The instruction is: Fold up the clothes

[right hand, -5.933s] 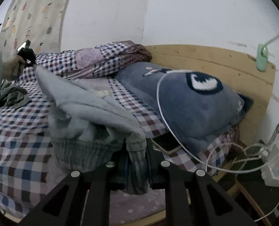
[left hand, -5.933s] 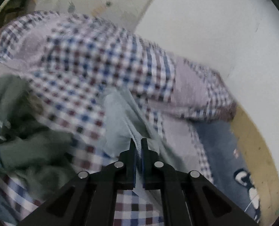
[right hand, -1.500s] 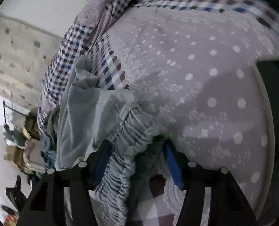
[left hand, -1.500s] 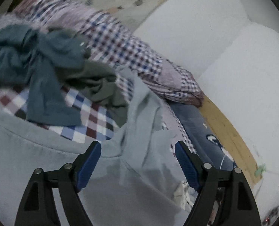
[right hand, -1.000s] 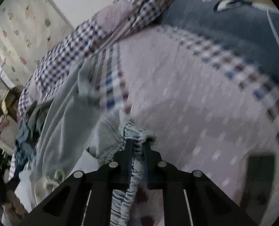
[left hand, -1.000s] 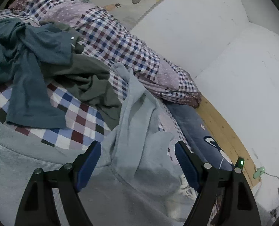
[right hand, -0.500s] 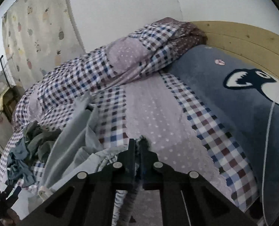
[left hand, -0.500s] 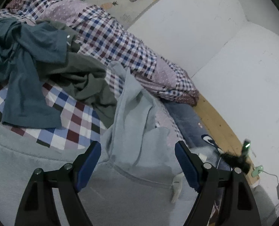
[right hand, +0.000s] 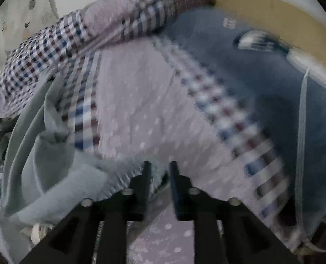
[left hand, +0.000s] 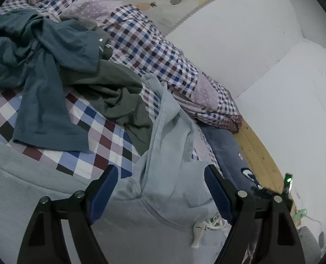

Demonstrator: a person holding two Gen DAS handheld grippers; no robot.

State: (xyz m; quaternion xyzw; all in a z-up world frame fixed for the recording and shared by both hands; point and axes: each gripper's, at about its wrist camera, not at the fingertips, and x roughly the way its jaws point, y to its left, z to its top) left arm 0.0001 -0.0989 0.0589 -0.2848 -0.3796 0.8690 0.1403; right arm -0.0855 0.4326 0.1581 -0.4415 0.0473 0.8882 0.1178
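A: What's hard to make out here?

B: The right wrist view is smeared with motion, so the ribbed hem of the pale grey sweatshirt near the right gripper is only a fuzzy edge. That gripper's jaws are opening, a narrow gap between them, with a bit of the hem showing in the gap; whether the pads touch it, I cannot tell.

A: And the other one?

B: The left gripper stands wide apart above the sweatshirt, gripping nothing. The lens edge cuts off the garment's near part.

A: How does the sweatshirt lie?

B: Rumpled on the checked bedsheet, one sleeve stretched toward the rolled quilt, a white drawstring bunched at the neck (its end frayed). A teal garment and an olive one lie just beside it.
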